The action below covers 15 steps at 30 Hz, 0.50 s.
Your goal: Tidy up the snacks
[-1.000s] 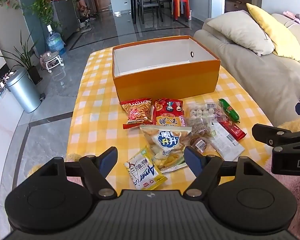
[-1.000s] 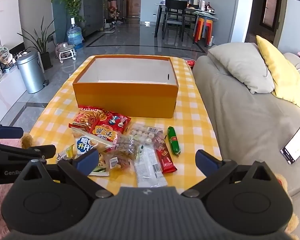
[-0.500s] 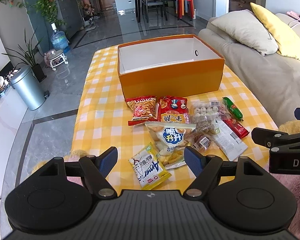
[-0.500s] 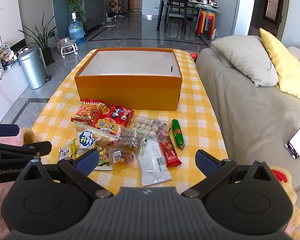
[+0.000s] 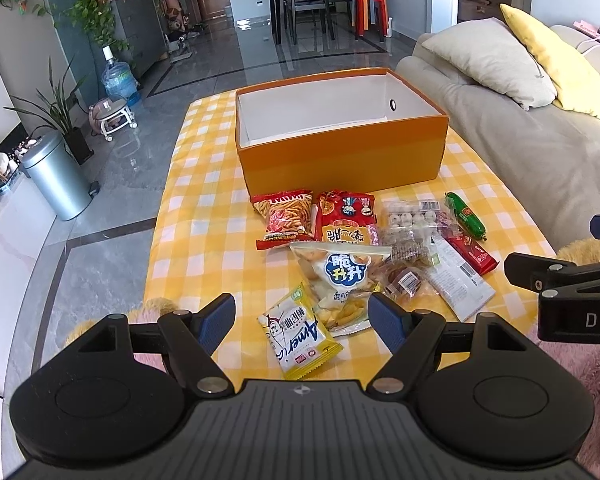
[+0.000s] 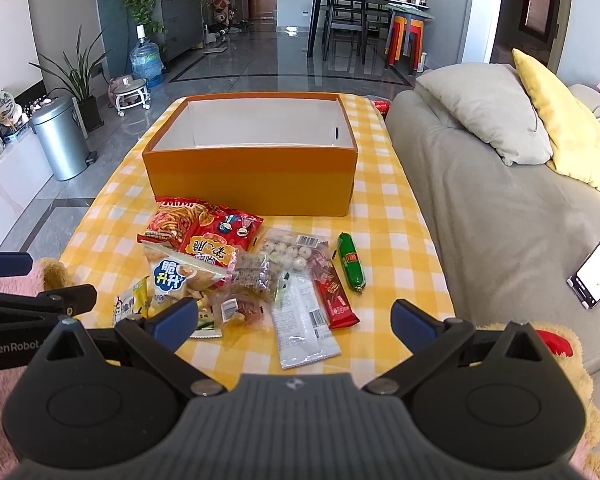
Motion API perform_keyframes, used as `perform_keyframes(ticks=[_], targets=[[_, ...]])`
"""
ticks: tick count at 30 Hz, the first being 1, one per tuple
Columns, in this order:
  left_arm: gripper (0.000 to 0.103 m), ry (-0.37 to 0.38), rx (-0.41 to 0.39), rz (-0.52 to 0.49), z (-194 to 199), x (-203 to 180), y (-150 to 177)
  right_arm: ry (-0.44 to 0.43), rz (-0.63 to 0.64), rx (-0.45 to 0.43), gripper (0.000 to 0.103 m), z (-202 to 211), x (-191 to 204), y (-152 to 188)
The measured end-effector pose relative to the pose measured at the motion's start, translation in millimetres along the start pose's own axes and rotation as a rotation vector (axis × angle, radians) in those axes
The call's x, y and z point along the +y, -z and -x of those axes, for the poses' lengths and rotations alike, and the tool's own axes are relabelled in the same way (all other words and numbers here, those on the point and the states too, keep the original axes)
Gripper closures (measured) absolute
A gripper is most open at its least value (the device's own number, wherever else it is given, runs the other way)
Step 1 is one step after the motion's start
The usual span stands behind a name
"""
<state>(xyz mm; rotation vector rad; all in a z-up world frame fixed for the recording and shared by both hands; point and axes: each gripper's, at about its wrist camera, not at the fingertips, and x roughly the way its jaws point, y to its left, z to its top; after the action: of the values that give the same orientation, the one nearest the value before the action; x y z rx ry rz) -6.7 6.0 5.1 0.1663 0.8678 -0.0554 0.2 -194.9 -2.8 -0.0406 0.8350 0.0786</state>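
Left gripper spread wide, nothing between the fingers, lined up over the yellow-and-white packet at the near edge of the snack pile. Right gripper likewise parted and empty, poised above the long white wrapper and red bar. Snacks bunched in a loose heap on the checked tablecloth, overlapping, with the green sausage lying apart at the right edge. Orange box open and empty just beyond the heap, mouth up, clearly the destination. Probably the opening reach: nearest, least-buried packets first, one tool per side. Thin flat wrappers likely hard to pinch off cloth.
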Motion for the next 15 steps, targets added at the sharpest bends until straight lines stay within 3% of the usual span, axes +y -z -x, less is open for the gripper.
perform_keyframes(ticks=[15], targets=[[0.014, -0.001, 0.010, 0.009, -1.6, 2.7, 0.4, 0.010, 0.018, 0.009, 0.004, -0.3, 4.1, -1.7]])
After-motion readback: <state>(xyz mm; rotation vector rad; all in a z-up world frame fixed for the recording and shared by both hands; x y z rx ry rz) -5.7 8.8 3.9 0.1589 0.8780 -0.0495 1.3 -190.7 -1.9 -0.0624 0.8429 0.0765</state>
